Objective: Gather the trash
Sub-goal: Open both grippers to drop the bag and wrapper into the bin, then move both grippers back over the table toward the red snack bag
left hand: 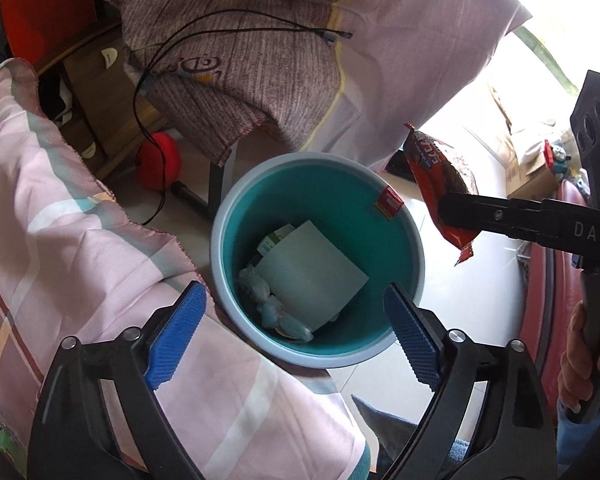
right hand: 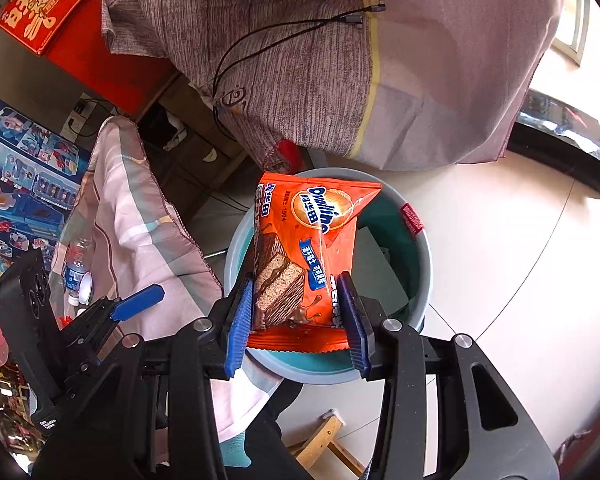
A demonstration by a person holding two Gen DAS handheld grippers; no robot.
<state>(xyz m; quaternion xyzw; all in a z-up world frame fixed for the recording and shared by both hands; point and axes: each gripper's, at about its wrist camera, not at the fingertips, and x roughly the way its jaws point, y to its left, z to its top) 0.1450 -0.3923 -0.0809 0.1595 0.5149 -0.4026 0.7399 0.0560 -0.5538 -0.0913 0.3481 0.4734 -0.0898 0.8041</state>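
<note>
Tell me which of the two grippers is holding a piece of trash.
The right gripper: its pads clamp an orange snack wrapper above the bin. The left gripper stands wide open with nothing between its pads.

Both views are lit by daylight entering from the upper right. In the left wrist view the window area (left hand: 548,60) is overexposed and washes out the floor tiles (left hand: 460,152) below it. The right wrist view is evenly bright, with soft shadows. Fisheye distortion bends straight lines near the edges; the corners are vignetted black. Central focus is sharp.
</note>
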